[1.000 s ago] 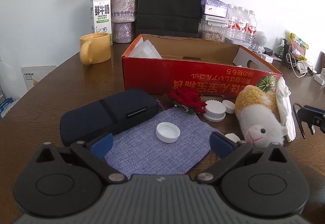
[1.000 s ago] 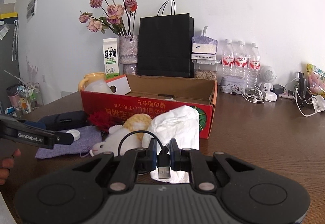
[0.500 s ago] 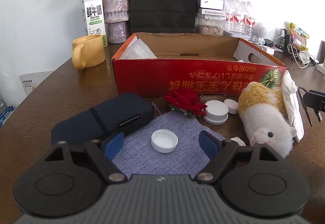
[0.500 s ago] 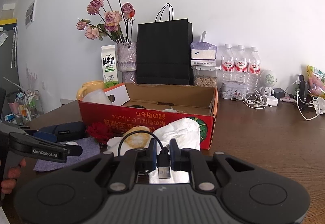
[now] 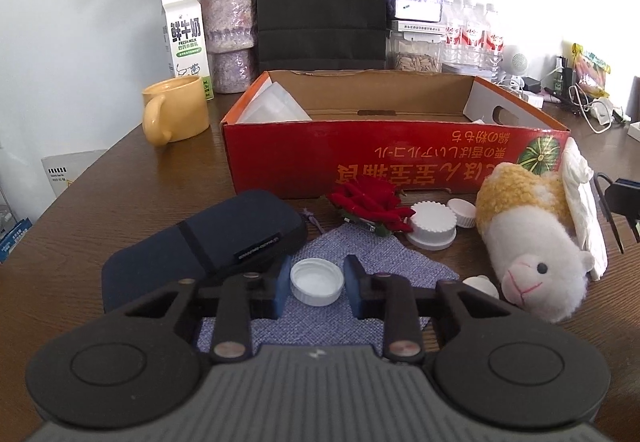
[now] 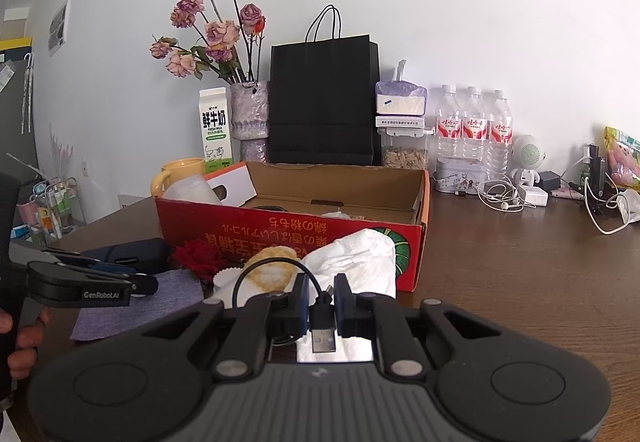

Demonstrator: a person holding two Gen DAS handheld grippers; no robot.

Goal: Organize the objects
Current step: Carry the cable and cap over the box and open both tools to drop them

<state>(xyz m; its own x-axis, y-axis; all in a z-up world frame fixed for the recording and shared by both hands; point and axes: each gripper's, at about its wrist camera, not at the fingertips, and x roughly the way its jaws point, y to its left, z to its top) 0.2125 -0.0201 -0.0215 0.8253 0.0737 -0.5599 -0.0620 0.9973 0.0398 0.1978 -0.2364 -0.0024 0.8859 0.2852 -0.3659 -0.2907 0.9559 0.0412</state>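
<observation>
Plush sheep: mostly hidden behind right gripper.
Small white piece: partly hidden, identity unclear.
Leaflet: print unreadable.

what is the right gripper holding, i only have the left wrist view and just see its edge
observer: The right gripper is shut on a black usb cable, with the plug pointing back at its camera.
operator: anything in the box behind the front wall
observer: Yes. Something dark, maybe another cable, lies on the floor of the red box.
operator: how low is my left gripper
observer: From the side, the left gripper sits low over the purple cloth. Its jaws have just been closing on the white cap.
</observation>
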